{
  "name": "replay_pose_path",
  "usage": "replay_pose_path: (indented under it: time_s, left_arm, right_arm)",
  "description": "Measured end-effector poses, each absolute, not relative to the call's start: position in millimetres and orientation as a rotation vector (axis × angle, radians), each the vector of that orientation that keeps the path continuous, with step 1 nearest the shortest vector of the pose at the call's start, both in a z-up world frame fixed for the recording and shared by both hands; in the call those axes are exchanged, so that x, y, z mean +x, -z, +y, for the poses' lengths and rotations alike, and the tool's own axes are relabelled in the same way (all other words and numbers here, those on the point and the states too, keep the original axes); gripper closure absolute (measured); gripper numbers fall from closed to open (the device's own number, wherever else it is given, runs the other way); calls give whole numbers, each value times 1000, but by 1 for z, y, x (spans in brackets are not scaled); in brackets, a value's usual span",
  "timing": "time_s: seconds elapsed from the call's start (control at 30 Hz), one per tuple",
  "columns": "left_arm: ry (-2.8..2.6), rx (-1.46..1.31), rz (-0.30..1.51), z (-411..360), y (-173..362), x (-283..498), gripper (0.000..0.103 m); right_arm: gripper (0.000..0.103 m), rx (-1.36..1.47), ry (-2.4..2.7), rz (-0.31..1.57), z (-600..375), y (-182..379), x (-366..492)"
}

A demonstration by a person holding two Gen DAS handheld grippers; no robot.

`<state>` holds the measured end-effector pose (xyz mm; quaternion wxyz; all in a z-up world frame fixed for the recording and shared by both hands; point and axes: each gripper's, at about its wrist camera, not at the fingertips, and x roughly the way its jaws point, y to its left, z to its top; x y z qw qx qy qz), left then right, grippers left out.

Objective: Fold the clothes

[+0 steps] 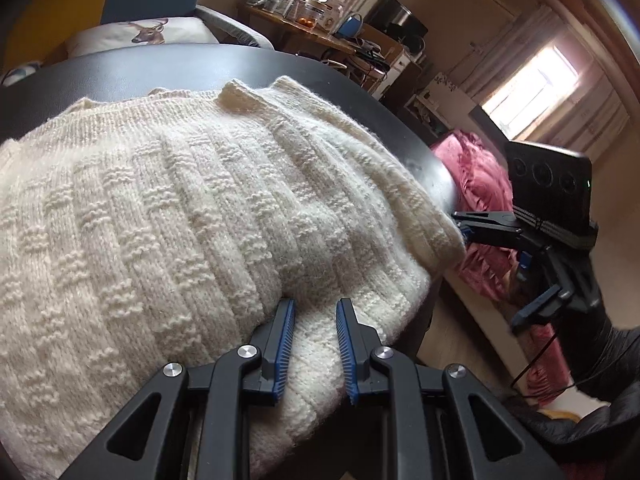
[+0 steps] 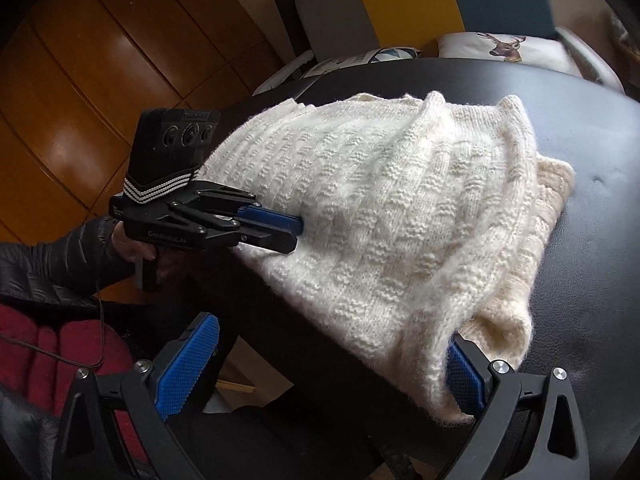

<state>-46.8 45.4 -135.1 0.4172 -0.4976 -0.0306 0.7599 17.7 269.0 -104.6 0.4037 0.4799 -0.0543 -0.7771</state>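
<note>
A cream knitted sweater [image 1: 180, 200] lies bunched on a black table [image 1: 360, 80], its near edge hanging over the rim. My left gripper [image 1: 315, 320] is shut on a fold of that near edge, with knit filling the gap between the blue pads [image 1: 286, 328]. In the right wrist view the left gripper [image 2: 298, 232] bites the sweater [image 2: 400, 220] from the left side. My right gripper [image 2: 328, 364] stands wide open at the sweater's near corner, and the knit drapes against its right finger [image 2: 464, 372]. The left wrist view shows the right gripper [image 1: 484, 270] open just off the table's edge.
A deer-print cushion [image 2: 506, 46] sits on a seat behind the table [image 2: 580, 140]. Pink bedding [image 1: 476, 176] and a cluttered wooden table [image 1: 304, 28] lie beyond the far side. A hand in a dark sleeve [image 2: 60, 256] holds the left gripper above a red cushion [image 2: 40, 352].
</note>
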Motion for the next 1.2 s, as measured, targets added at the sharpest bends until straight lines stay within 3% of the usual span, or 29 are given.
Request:
replay_pose_path:
  time_s: [0.1, 0.27, 0.37, 0.57, 0.7, 0.8, 1.03, 1.2]
  left_arm:
    - [-1901, -1263, -59, 44, 135, -49, 82]
    - [-1920, -1265, -19, 47, 130, -49, 82]
    - [-1927, -1241, 74, 56, 127, -45, 82]
    - [-1901, -1288, -32, 52, 135, -51, 83]
    - [-1917, -1298, -79, 48, 141, -50, 87]
    - [-1915, -1315, -102, 49, 142, -52, 87]
    - [-1939, -1311, -116, 49, 140, -46, 88]
    - [-1989, -1223, 1, 57, 114, -34, 82]
  right_arm:
    - [0, 1244, 1818, -308, 278, 114, 19]
    - [0, 1208, 1676, -771, 333, 145, 10]
    - [0, 1167, 1635, -857, 345, 149, 10]
    - [0, 1193, 1649, -819, 330, 147, -9]
    - [0, 1268, 1470, -544, 291, 132, 7]
    - [1, 1494, 1523, -278, 277, 149, 19]
    - [3, 1501, 1639, -279, 293, 140, 26]
    - [3, 1503, 1830, -268, 315, 107, 28]
